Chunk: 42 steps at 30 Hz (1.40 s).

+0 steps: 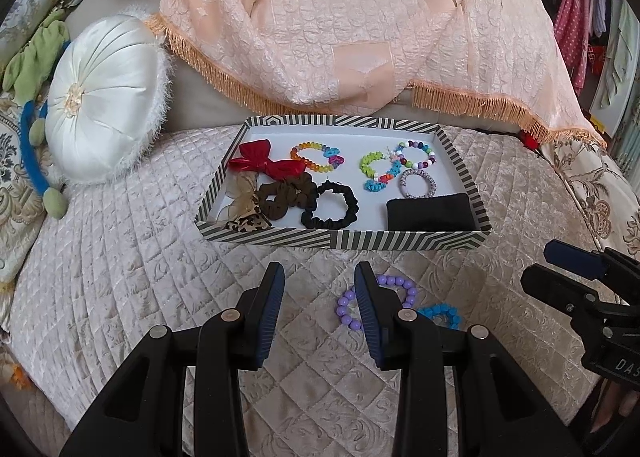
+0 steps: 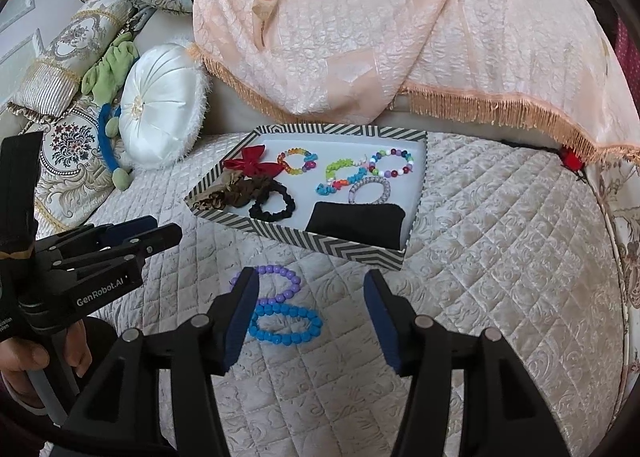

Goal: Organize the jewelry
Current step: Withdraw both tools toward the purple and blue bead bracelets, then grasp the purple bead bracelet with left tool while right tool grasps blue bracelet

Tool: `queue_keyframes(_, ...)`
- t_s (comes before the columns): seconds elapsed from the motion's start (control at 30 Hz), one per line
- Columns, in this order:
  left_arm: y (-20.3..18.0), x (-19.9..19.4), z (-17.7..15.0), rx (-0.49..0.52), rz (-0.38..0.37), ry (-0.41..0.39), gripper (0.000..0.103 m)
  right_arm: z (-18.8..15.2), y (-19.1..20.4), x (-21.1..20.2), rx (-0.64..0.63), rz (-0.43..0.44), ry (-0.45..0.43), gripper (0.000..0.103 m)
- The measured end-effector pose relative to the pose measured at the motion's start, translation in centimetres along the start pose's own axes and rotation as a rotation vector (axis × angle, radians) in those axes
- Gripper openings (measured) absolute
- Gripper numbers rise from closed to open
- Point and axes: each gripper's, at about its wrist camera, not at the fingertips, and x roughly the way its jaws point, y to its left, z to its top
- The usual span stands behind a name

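Both grippers, left gripper [image 1: 318, 289] and right gripper [image 2: 310, 297], hang released and empty before the striped tray [image 2: 320, 247]. Most pieces (bracelets, scrunchies) lie inside; purple bracelet [image 2: 276, 283] and blue bracelet [image 2: 286, 325] remain outside on the bed.

The left gripper [image 1: 319, 277] was held low and level, jaws parted, with nothing between its fingers. The right gripper [image 2: 310, 283] was held beside it, jaws spread wider and likewise empty. The left hand [image 2: 36, 357] gripped the handle of its tool.
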Motion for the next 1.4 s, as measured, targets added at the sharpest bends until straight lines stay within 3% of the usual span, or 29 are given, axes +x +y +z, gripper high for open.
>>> queue_keyframes(0.53,0.2,1.2,-0.4,-0.007,-0.022,0.029,0.027,-0.5,-0.1,1.4,-0.019,-0.007,0.039,0.058)
queue_keyframes(1.13,1.7,6.1,-1.6,-0.095,-0.107,0.191,0.027,-3.8,0.3,10.1,-0.1,-0.081,0.242,0.056)
queue_keyframes(1.2,1.5,6.5,-1.7,-0.096,-0.12,0.202,0.027,-4.0,0.8,10.2,-0.141,-0.11,0.228,0.046)
queue_keyframes(1.27,1.3,7.1,-1.8,-0.095,-0.141,0.22,0.028,-4.1,0.9,10.0,-0.172,-0.141,0.222,0.015)
queue_keyframes(1.4,0.7,8.0,-1.7,-0.085,-0.151,0.238,0.028,-3.8,-0.7,9.3,-0.122,-0.122,0.229,0.012)
